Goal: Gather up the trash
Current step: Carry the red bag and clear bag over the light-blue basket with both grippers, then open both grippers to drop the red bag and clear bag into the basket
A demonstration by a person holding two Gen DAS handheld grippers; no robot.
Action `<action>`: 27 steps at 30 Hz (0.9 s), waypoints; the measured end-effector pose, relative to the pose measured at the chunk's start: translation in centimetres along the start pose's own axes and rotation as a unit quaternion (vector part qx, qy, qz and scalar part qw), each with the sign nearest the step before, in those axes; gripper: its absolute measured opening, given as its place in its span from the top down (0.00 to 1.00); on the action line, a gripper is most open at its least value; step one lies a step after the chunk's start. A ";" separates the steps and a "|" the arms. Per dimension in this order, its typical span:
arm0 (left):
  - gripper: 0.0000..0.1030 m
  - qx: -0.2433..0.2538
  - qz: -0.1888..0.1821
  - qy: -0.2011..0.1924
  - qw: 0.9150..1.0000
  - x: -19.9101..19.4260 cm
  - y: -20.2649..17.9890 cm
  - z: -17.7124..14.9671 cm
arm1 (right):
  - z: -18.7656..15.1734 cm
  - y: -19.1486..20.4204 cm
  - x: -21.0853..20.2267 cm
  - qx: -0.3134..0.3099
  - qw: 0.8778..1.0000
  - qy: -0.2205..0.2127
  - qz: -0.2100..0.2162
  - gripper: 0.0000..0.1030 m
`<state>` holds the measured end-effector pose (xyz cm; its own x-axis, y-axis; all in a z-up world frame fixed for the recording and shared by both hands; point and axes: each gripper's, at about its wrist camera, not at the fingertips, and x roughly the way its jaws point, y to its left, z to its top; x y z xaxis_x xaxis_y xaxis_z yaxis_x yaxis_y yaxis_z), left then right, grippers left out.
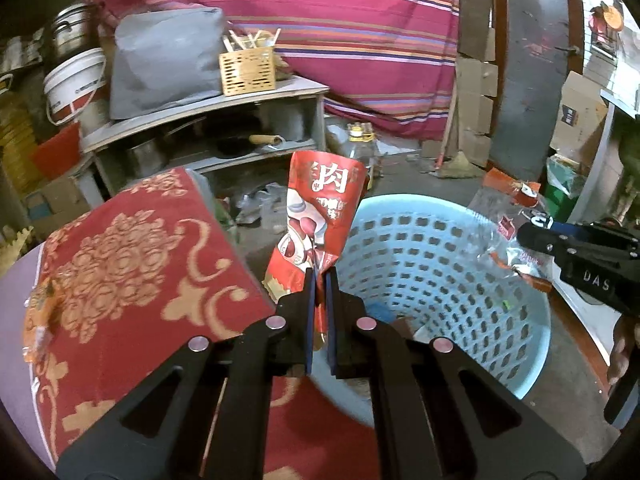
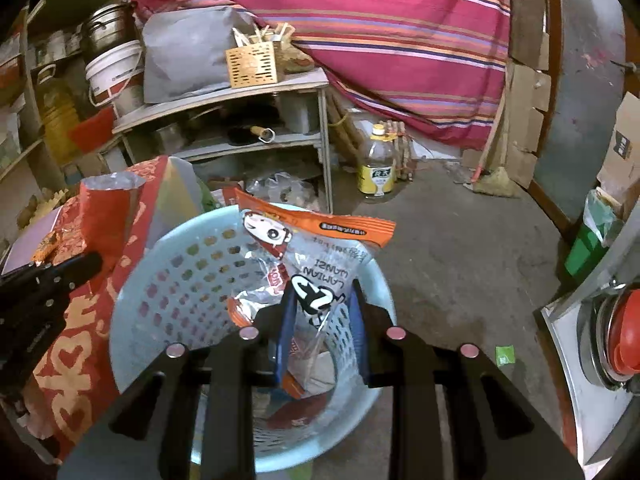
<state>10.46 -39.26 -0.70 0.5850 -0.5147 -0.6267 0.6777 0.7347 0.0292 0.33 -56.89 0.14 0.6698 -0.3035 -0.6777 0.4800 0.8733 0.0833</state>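
My left gripper [image 1: 320, 280] is shut on the bottom of a crumpled red snack bag [image 1: 320, 208], which stands upright just left of a light blue perforated basket [image 1: 440, 248]. In the right wrist view, my right gripper [image 2: 322, 296] is shut on a clear wrapper with orange edges [image 2: 320, 248], held over the basket [image 2: 172, 280]. The basket holds a few wrappers at its bottom. The right gripper [image 1: 524, 236] and its wrapper [image 1: 508, 216] show at the basket's far right rim. The left gripper [image 2: 94, 262] and the red bag [image 2: 108, 208] show at the left.
A table with a red patterned cloth [image 1: 120, 264] stands left of the basket, with an orange wrapper [image 1: 38, 320] on it. Behind are a cluttered shelf unit [image 2: 240, 96], an oil bottle [image 2: 378, 168] and a striped cloth. A green scrap [image 2: 505, 355] lies on the floor near a metal appliance [image 2: 600, 340].
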 end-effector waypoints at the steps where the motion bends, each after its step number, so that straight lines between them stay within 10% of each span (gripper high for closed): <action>1: 0.96 0.001 -0.003 0.001 1.000 0.3 -0.4 0.1 | -0.1 -0.3 0.0 0.002 1.000 0.000 0.000 0.74; 13: 0.91 0.007 -0.018 0.023 1.000 2.3 -1.6 0.1 | -0.2 -0.8 0.2 0.005 1.000 0.003 -0.002 0.74; 18: 0.54 0.003 -0.016 0.016 1.000 1.5 -1.1 0.0 | -0.2 -0.5 0.3 0.005 1.000 0.006 -0.003 0.74; 27: 0.34 -0.010 0.029 -0.010 0.999 -1.4 2.1 -0.1 | 0.0 0.6 0.6 -0.002 1.000 0.010 0.004 0.74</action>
<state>11.02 -36.95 0.14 0.6319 -0.4798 -0.6087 0.6341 0.7716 0.0499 1.01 -56.50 -0.19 0.6622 -0.2886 -0.6915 0.4717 0.8776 0.0854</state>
